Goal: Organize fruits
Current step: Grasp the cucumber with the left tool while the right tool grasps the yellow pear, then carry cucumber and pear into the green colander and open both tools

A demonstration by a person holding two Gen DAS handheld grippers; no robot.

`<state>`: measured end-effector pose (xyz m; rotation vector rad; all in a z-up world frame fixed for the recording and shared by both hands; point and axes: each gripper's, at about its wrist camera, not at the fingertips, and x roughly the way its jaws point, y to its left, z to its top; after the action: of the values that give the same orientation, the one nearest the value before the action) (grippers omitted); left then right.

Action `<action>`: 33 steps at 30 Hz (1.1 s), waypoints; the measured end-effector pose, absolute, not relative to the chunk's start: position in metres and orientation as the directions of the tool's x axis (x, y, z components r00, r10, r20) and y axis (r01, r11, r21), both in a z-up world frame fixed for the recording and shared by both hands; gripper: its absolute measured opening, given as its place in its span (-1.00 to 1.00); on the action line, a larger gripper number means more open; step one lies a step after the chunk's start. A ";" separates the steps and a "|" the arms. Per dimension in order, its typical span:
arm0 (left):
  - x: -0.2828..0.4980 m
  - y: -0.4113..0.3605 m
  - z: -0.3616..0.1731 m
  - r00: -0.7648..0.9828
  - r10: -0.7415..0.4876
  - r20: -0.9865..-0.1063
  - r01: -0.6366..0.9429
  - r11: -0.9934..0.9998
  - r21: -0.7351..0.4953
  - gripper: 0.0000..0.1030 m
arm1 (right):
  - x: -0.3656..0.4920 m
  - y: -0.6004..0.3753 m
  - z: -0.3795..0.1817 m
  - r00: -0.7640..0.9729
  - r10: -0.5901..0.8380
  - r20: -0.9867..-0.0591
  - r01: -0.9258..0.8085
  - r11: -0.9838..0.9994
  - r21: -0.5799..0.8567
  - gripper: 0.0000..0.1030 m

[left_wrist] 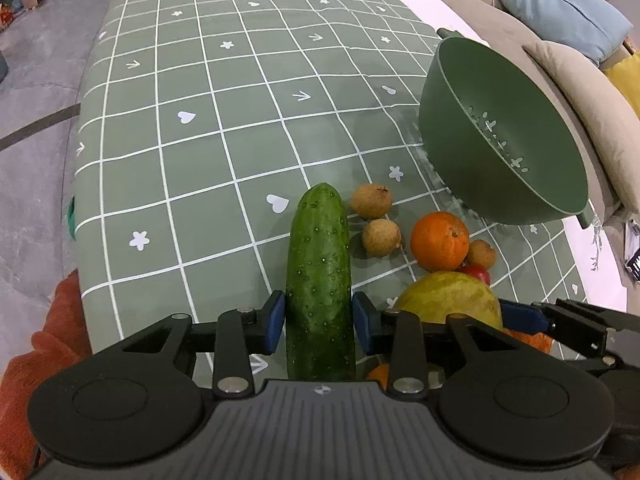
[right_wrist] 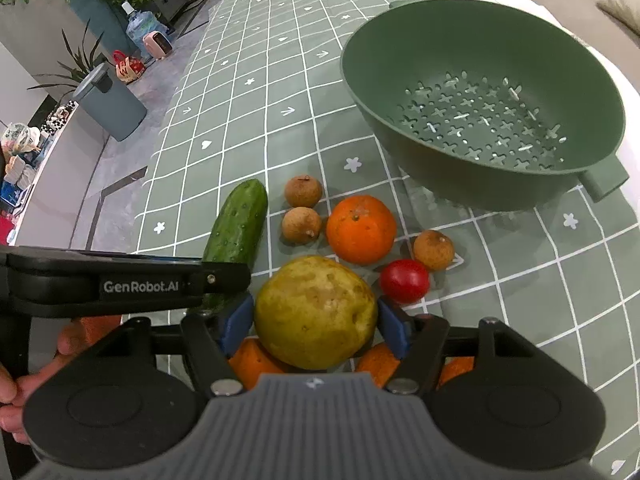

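Cucumber (left_wrist: 320,280) fills the middle of the left wrist view, lying lengthwise on the green checked tablecloth (left_wrist: 200,140), and the left gripper (left_wrist: 319,320) has its blue pads (left_wrist: 276,322) pressed against both sides of it, so that one's clenched on the cucumber. Just right of the cucumber sit two little brown longans (left_wrist: 372,201), then an orange (left_wrist: 439,241) with a third longan (left_wrist: 481,254) tucked behind it. The green colander (left_wrist: 504,136) is further right of the cucumber and past the fruit, and from here it looks tipped, so you mostly see one wall and a few holes. Only the top of the pear (left_wrist: 452,296) and a sliver of tomato (left_wrist: 476,273) show, with the right gripper poking in beside them.

Right wrist view gives the stuff that's hidden there. The right gripper (right_wrist: 316,320) is grasping the yellow-green pear (right_wrist: 316,312), pads tight on both sides, just right of the cucumber's near end (right_wrist: 236,228). The whole red tomato (right_wrist: 404,281) is visible just right of the pear, near one longan (right_wrist: 433,250). The colander's (right_wrist: 480,100) full perforated bottom shows, nothing in it, well right of the cucumber. The left gripper's arm crosses in front of the cucumber, and a hand (right_wrist: 24,384) shows at the left edge. More orange pieces (right_wrist: 256,364) peek out under the pear; can't tell what they are.
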<state>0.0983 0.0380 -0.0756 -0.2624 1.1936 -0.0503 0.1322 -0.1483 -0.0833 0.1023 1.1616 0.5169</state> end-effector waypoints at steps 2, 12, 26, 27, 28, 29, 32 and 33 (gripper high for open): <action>0.093 0.039 -0.070 0.389 -0.178 -0.904 -0.102 0.967 -0.234 -0.21 | 0.129 -0.150 -0.079 0.312 0.442 -0.841 -0.345 0.877 0.334 0.23; 0.072 0.037 -0.023 0.501 -0.166 -0.849 -0.084 0.968 -0.238 -0.22 | 0.110 -0.158 -0.041 0.415 0.443 -0.795 -0.400 0.873 0.277 0.23; 0.137 -0.021 0.049 0.610 -0.260 -0.749 0.088 0.961 -0.261 -0.22 | 0.149 -0.215 0.020 0.597 0.347 -0.723 -0.364 0.921 0.141 0.23; 0.145 -0.026 0.050 0.609 -0.263 -0.748 0.095 0.961 -0.261 -0.22 | 0.156 -0.218 0.021 0.605 0.335 -0.722 -0.361 0.924 0.125 0.23; 0.153 -0.031 0.050 0.608 -0.268 -0.747 0.105 0.960 -0.258 -0.22 | 0.161 -0.221 0.021 0.612 0.325 -0.721 -0.360 0.926 0.112 0.23; 0.160 -0.037 0.051 0.609 -0.272 -0.745 0.117 0.960 -0.254 -0.22 | 0.168 -0.223 0.021 0.616 0.317 -0.721 -0.358 0.928 0.101 0.23; 0.183 -0.054 0.047 0.600 -0.284 -0.748 0.156 0.959 -0.238 -0.22 | 0.190 -0.229 0.016 0.615 0.300 -0.729 -0.356 0.931 0.082 0.23; 0.191 -0.061 0.045 0.590 -0.286 -0.755 0.165 0.958 -0.234 -0.22 | 0.198 -0.230 0.013 0.610 0.295 -0.736 -0.359 0.930 0.075 0.23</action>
<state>0.1912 -0.0608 0.0448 -0.1446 0.9032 -0.2630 0.1980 -0.2303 0.0125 -0.0825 0.8336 0.3775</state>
